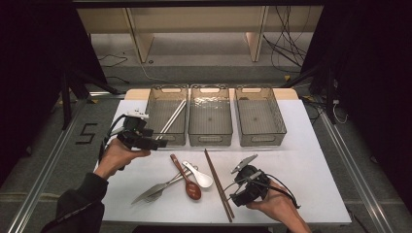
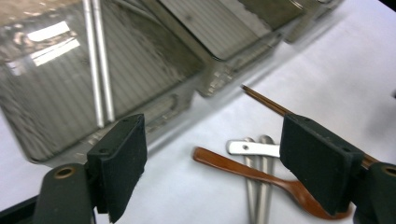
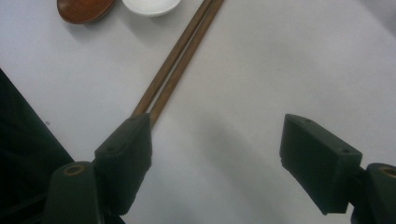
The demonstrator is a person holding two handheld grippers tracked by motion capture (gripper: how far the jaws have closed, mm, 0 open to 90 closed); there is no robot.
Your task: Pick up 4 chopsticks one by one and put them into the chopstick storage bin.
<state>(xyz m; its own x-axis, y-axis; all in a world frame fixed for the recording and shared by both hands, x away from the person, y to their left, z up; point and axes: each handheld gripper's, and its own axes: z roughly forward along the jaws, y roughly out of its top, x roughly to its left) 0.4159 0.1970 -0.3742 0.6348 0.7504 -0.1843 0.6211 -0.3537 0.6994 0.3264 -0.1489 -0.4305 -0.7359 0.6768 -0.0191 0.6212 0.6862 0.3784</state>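
My left gripper [image 1: 159,143] [image 2: 212,163] hovers open and empty at the near corner of the left clear bin [image 1: 167,89] [image 2: 46,126], where a pair of metal chopsticks [image 1: 171,119] [image 2: 99,70] lies. On the white table are a brown spoon [image 1: 187,178] [image 2: 243,171], a white spoon [image 1: 200,177], a metal fork and knife [image 1: 156,190] and brown wooden chopsticks [image 1: 217,184] [image 3: 177,65]. My right gripper [image 1: 234,196] [image 3: 215,158] is low over the table beside the wooden chopsticks, open, with bare table between its jaws.
The middle bin [image 1: 210,141] and the right bin [image 1: 260,141] stand in a row behind the cutlery. The table's near edge runs just below my right hand. Cables and wooden shelving lie on the floor beyond the table.
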